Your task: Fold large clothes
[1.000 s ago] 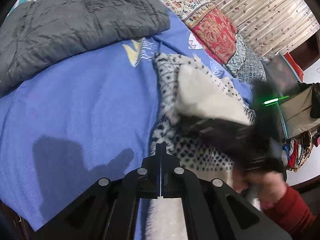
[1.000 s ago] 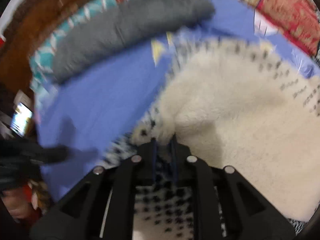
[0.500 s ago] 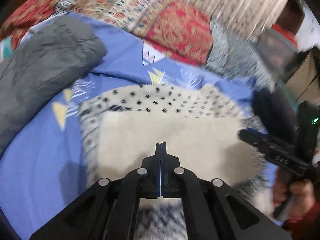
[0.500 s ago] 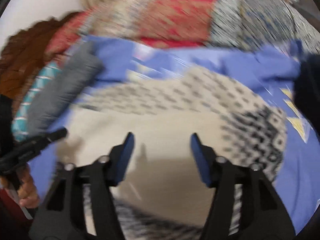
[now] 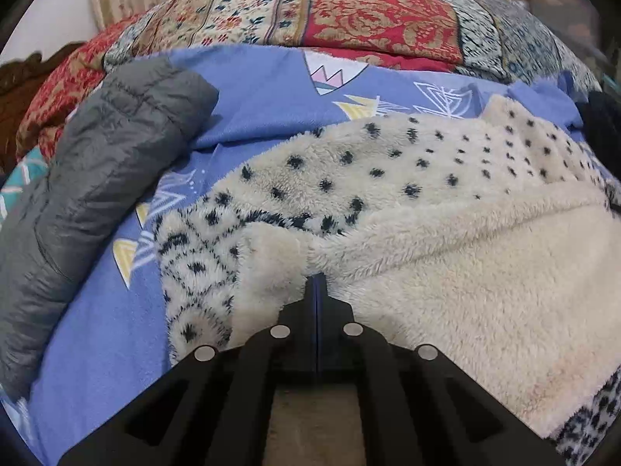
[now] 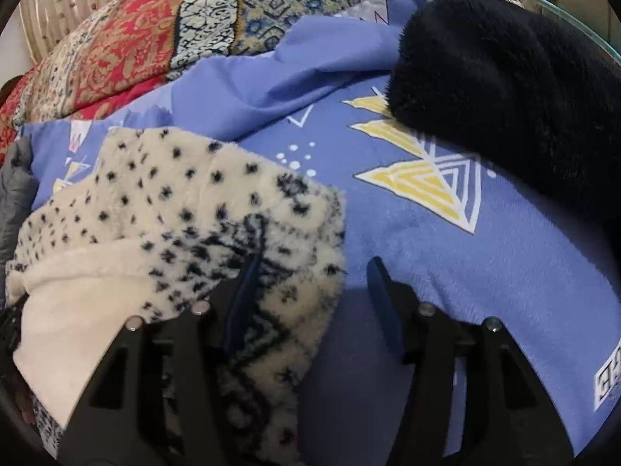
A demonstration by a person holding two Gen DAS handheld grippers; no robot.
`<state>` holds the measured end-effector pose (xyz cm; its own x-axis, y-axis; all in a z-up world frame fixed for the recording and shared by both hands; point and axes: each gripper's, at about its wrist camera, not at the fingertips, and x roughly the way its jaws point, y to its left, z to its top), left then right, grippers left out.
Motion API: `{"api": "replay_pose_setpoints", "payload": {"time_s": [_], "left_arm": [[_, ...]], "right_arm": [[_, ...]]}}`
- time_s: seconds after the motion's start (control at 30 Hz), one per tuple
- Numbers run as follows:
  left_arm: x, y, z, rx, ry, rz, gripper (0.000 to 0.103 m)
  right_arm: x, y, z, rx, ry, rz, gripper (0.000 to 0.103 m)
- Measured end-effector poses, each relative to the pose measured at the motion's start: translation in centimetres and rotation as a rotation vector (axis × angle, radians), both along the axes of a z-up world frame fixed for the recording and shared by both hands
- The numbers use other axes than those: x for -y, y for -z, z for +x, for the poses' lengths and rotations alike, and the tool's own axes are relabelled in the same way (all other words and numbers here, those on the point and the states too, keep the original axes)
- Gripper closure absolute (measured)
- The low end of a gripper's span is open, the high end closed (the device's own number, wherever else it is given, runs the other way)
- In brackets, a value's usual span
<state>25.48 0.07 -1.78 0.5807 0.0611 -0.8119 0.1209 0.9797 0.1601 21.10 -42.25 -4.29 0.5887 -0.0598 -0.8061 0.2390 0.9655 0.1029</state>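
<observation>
While the fleece garment (image 5: 446, 272) lies spread on the blue bedsheet (image 5: 97, 330), cream lining up w/ black-spotted side showing along its upper edge, left gripper (image 5: 316, 283) has its fingers pressed together, tips pinching a ridge of the cream pile at lower centre of the left wrist view. Grey quilted jacket (image 5: 89, 178) sits at left of frame, patterned quilt (image 5: 349, 15) across the top.

Right wrist view: right gripper (image 6: 314, 275) fingers spread, having just been opening. Left finger (image 6: 244, 291) lies on the garment's spotted edge at lower left; right finger over bare sheet; garment corner sits partly between them, not squeezed. Black fuzzy item (image 6: 504, 77) at upper right, resting on the sheet, well apart from the garment. Yellow triangle print (image 6: 427, 182) on sheet between them.
</observation>
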Motion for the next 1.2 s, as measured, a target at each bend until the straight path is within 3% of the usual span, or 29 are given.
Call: {"api": "replay_pose_setpoints", "payload": {"time_s": [0.07, 0.13, 0.2, 0.27, 0.37, 0.43, 0.47, 0.5, 0.53, 0.63, 0.7, 0.77, 0.87, 1.0, 1.07, 1.1, 1.2], "left_arm": [[0.3, -0.8, -0.7, -0.007, 0.033, 0.037, 0.077], [0.3, -2.5, -2.2, 0.002, 0.053, 0.072, 0.077], [-0.2, -4.3, -4.3, 0.048, 0.057, 0.047, 0.077], [-0.7, -5.4, -6.4, 0.084, 0.060, 0.003, 0.077], [-0.5, -5.4, -8.7, 0.094, 0.064, -0.035, 0.077], [-0.3, -2.8, -8.9, 0.016, 0.044, -0.002, 0.077], [-0.4, -1.5, -8.7, -0.030, 0.039, 0.002, 0.077], [-0.5, -0.1, -8.7, -0.048, 0.044, 0.007, 0.077], [-0.4, 0.0, -9.2, -0.015, 0.051, 0.030, 0.077], [1.3, -0.7, -9.2, -0.028, 0.050, 0.139, 0.077], [1.3, -2.1, -9.4, -0.047, 0.037, 0.118, 0.077], [0.3, -4.1, -10.9, -0.027, 0.032, 0.047, 0.077], [-0.7, -5.4, -14.5, 0.013, 0.068, 0.020, 0.077], [-1.2, -3.5, -19.3, 0.002, 0.120, 0.050, 0.077], [-2.1, -1.3, -20.0, -0.034, 0.099, 0.103, 0.077], [-2.9, 0.3, -20.2, -0.074, 0.063, 0.123, 0.077], [-4.7, 1.2, -21.8, 0.008, 0.047, 0.055, 0.077]], "right_arm": [[0.0, -2.0, -1.0, 0.024, -0.001, -0.002, 0.047], [-0.7, -4.7, -2.9, 0.111, 0.003, -0.008, 0.046], [-2.0, -6.6, -5.6, 0.170, -0.052, 0.009, 0.046], [-4.5, -7.2, -7.8, 0.172, -0.159, 0.028, 0.046], [-8.6, -5.4, -10.0, 0.114, -0.325, 0.045, 0.046], [-8.4, -2.1, -9.6, -0.005, -0.287, 0.004, 0.048], [-7.2, 0.8, -9.2, -0.070, -0.253, 0.031, 0.050], [-6.8, 1.2, -9.6, -0.026, -0.251, 0.046, 0.050], [-7.2, 1.0, -9.8, -0.017, -0.243, 0.022, 0.051], [-8.8, 0.1, -10.0, -0.028, -0.232, -0.055, 0.049], [-8.3, -1.0, -10.9, -0.017, -0.219, 0.011, 0.049], [-7.4, -2.2, -13.3, 0.007, -0.203, 0.111, 0.048], [-7.8, -3.4, -17.6, 0.042, -0.254, 0.115, 0.047], [-8.8, -2.7, -21.7, 0.034, -0.316, 0.063, 0.048], [-7.7, 0.2, -22.4, -0.066, -0.267, 0.022, 0.051], [-6.7, 1.2, -23.8, -0.041, -0.261, 0.027, 0.052], [-7.1, 0.9, -26.7, -0.006, -0.265, -0.043, 0.053]]}}
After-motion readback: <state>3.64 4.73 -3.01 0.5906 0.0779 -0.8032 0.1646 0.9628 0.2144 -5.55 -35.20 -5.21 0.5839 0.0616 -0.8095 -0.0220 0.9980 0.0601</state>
